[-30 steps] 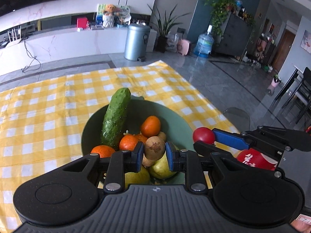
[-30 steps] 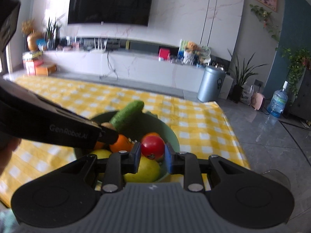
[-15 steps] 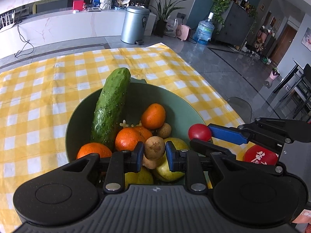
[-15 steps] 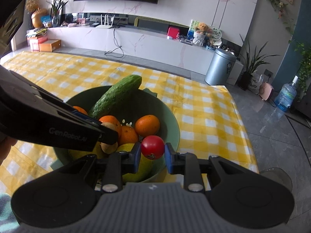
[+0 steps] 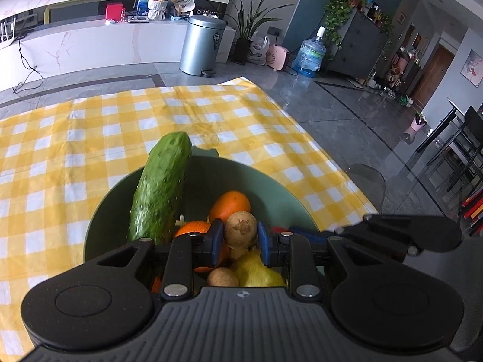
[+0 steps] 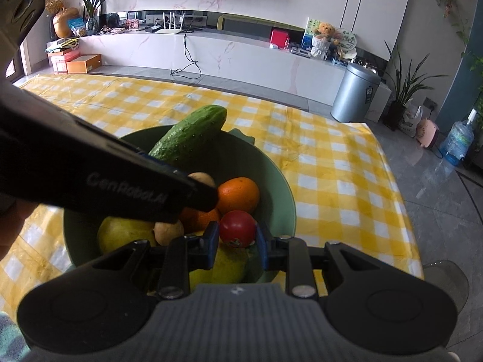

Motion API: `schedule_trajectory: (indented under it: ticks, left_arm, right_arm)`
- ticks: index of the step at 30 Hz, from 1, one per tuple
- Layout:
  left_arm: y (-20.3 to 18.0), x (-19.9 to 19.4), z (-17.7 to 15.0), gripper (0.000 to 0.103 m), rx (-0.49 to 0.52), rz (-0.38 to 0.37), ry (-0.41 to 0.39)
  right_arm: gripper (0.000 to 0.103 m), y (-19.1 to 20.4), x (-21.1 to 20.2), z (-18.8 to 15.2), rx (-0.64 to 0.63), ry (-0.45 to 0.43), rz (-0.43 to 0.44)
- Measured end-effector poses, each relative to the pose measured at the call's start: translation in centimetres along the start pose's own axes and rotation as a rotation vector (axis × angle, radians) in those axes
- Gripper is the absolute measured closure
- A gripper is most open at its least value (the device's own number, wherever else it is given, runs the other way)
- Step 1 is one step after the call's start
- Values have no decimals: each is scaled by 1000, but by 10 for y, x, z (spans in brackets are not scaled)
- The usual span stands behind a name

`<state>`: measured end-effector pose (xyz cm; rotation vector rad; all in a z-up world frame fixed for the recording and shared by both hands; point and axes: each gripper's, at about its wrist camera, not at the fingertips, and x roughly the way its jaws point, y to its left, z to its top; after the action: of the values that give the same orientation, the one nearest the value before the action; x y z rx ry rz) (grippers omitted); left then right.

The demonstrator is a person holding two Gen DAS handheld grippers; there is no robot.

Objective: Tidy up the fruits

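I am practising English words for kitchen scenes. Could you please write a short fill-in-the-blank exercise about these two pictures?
1. The left gripper is shut on a small ____ fruit.
2. The right gripper is shut on a small ____ tomato.
3. The long cucumber leans on the rim of the green ____.
4. The tablecloth has yellow and ____ squares.

Missing words: brown; red; bowl; white

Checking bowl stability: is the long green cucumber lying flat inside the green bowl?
No. The long green cucumber leans tilted, its upper end over the green bowl rim.
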<state>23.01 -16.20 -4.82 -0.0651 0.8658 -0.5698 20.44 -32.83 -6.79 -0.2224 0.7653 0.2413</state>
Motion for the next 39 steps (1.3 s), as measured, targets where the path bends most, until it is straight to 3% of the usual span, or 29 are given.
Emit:
schedule_trajectory:
  ticks: [3, 8, 16, 20, 29, 32, 36, 39]
  left_arm:
    - [-2, 4, 4, 74, 1, 10, 0]
    - [-1, 5, 8, 62, -4, -5, 18]
    - [-3, -3, 7, 51, -13, -10, 23]
    - [-9, -18, 6, 51, 3, -9, 7]
    - [-26, -78, -3, 44, 62, 69, -70]
    - [-29, -100, -10, 40, 81, 105, -104]
    - [-31, -127, -22, 35, 102, 134, -149]
    - [-29, -148, -32, 31, 97, 155, -197]
  right_arm:
    - [80, -2, 0, 0, 10, -3, 7]
    - [79, -2, 1, 0, 11, -2, 6]
    - [72, -2, -6, 2, 16, -19, 0]
    - [69, 0, -17, 3, 20, -36, -2]
    - [48, 6, -58, 5, 41, -112, -16]
    - [36, 9, -77, 5, 76, -149, -15]
    - [34, 17, -102, 3, 135, -194, -9]
    - [25, 26, -122, 0, 164, -241, -11]
